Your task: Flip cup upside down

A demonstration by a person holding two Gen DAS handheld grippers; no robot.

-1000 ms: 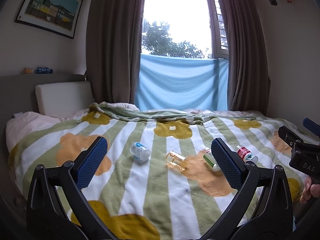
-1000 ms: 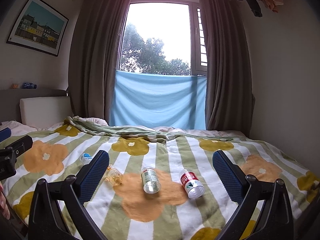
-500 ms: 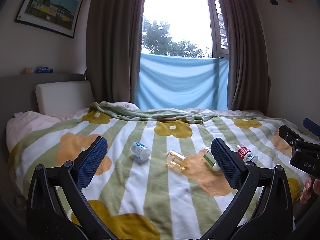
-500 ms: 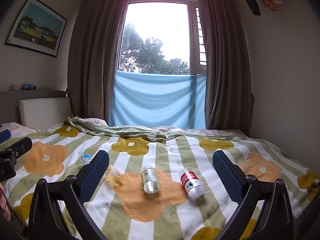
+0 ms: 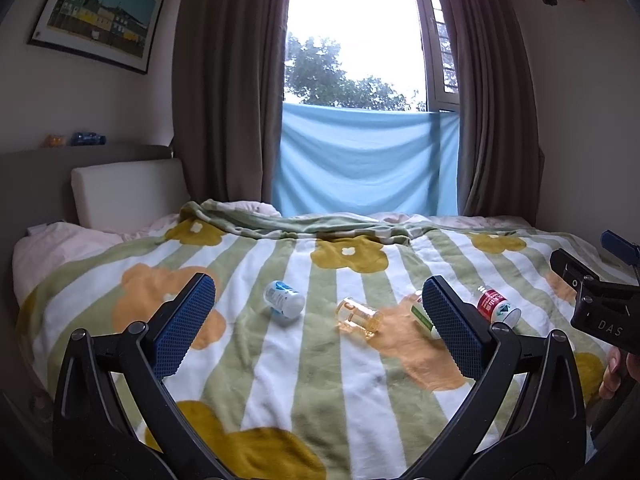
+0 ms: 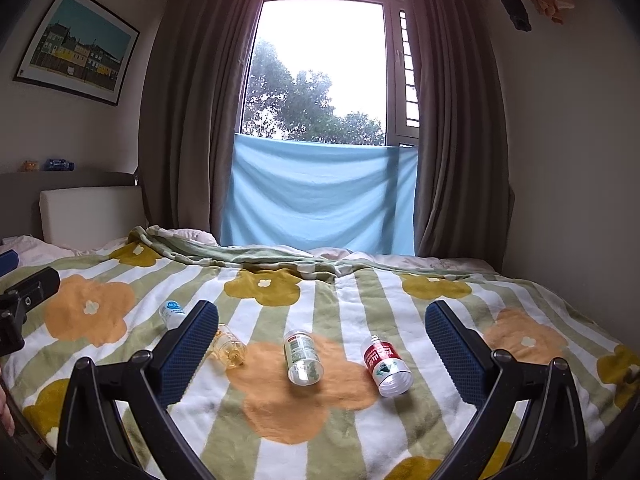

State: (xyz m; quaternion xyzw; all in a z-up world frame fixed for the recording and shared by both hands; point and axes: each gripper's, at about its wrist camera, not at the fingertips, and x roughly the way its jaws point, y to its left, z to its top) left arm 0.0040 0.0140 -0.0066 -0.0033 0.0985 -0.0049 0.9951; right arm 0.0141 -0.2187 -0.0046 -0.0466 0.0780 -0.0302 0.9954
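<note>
Four small containers lie on their sides on a flower-patterned blanket (image 6: 320, 432) over the bed; both tools hover above, fingers wide apart and empty. The left tool (image 5: 318, 320) faces the amber cup (image 5: 357, 315); the right tool (image 6: 322, 346) frames the green-labelled container (image 6: 303, 356) and red-labelled container (image 6: 386, 364). On soft bedding (a poor footing), an inverted cup will likely topple. Only "DAS" on the right tool's body is legible.
</note>
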